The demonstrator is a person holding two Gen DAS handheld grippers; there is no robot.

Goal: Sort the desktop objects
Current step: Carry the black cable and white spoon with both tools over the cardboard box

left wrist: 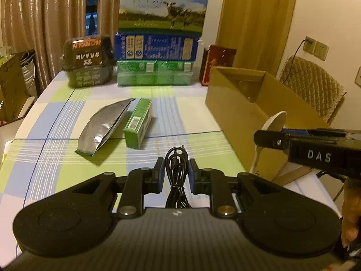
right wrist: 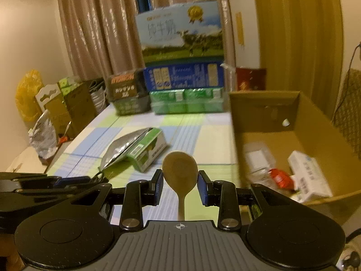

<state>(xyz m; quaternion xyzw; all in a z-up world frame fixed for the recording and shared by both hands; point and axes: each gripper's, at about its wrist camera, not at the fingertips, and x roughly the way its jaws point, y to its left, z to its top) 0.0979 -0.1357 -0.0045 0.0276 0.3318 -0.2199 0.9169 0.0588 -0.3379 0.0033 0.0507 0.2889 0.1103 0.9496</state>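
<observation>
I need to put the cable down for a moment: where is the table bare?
Bare cloth lies between the green carton and the cardboard box, and left of the foil pouch. The back edge is crowded with stacked milk cartons.

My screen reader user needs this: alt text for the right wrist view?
The right gripper holds a wooden spoon upright above a checked table, beside an open cardboard box of small packages. A foil pouch and green carton lie ahead.
</observation>
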